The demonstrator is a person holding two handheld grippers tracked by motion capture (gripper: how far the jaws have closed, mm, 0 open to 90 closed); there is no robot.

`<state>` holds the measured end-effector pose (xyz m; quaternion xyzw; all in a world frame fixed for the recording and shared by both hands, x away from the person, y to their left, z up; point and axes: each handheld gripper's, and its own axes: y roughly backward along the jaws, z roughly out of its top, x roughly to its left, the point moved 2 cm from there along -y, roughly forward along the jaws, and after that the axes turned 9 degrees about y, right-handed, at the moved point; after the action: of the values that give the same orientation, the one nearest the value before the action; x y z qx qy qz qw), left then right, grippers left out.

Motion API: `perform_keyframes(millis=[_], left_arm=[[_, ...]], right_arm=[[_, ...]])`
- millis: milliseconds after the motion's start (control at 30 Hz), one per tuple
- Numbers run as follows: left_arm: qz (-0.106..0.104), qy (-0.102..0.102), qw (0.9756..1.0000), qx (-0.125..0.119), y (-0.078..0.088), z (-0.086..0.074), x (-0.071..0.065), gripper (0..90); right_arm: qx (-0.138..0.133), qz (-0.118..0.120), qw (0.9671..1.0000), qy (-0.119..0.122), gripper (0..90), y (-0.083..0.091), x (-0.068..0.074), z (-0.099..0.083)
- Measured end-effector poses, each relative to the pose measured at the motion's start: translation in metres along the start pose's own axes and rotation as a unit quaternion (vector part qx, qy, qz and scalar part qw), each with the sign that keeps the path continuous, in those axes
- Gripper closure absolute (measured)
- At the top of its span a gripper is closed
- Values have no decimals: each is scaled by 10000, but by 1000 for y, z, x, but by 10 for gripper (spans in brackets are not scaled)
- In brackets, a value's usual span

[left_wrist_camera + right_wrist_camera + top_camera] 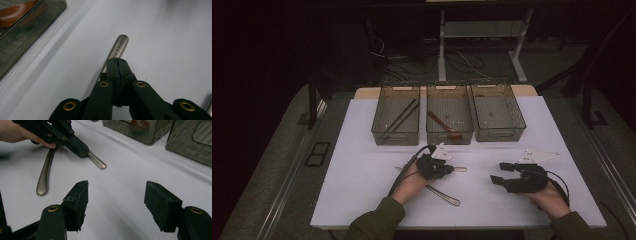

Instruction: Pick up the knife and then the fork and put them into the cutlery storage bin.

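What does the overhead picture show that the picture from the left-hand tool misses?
The high view takes in three bins, black chopsticks in the left one, the open right gripper, and a second metal handle on the table. The left gripper view alone shows lettering stamped on the metal utensil handle. Both show the left gripper closed on that handle, and a wooden spoon in a bin.

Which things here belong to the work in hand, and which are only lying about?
In use:
- left gripper, shut on metal handle
- second metal utensil beside it
- three bins

Lying about:
- right gripper, open
- cables on the floor
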<state>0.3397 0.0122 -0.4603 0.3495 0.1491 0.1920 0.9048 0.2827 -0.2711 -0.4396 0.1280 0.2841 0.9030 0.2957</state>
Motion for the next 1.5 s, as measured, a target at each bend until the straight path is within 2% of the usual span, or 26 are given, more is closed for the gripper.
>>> perform_keyframes(millis=[67, 167, 267, 367, 433, 467, 767, 900, 1067, 1267, 1333, 1500], left_arm=[[22, 100, 9999, -104, 9, 1, 2, 793], [77, 161, 9997, -185, 25, 1, 13, 738], [111, 331, 9989, -328, 40, -4, 27, 695], [87, 395, 9988, -276, 47, -13, 38, 670], [33, 380, 9991, -206, 48, -19, 42, 661], [21, 304, 9994, -165, 47, -21, 44, 661], [-267, 130, 9996, 41, 32, -25, 43, 723], [-311, 34, 9995, 109, 28, -26, 40, 769], [-359, -37, 9992, 158, 28, -25, 39, 793], [-548, -296, 9976, 313, 28, -22, 34, 827], [-630, -205, 9975, 225, 25, -22, 30, 842], [-616, -310, 9974, 217, 25, -20, 30, 844]], right_arm=[[-5, 4, 10000, 4, 350, 0, 0, 0], [-11, 1, 10000, -14, 350, 1, -1, 0], [-11, 5, 10000, -7, 349, 1, -1, 0], [0, 14, 10000, 12, 349, 0, -1, 0], [7, 21, 10000, 12, 350, 0, 0, 0], [7, 23, 10000, 12, 350, 0, 0, 0], [23, 41, 10000, -6, 350, -1, 0, 0], [21, 46, 10000, -9, 350, -1, -1, 0], [23, 50, 10000, -4, 351, -1, -1, 0], [33, 52, 10000, 18, 351, -1, -1, 0], [31, 49, 10000, 16, 352, -1, -1, 0], [25, 51, 10000, 12, 354, 0, -1, 0]])
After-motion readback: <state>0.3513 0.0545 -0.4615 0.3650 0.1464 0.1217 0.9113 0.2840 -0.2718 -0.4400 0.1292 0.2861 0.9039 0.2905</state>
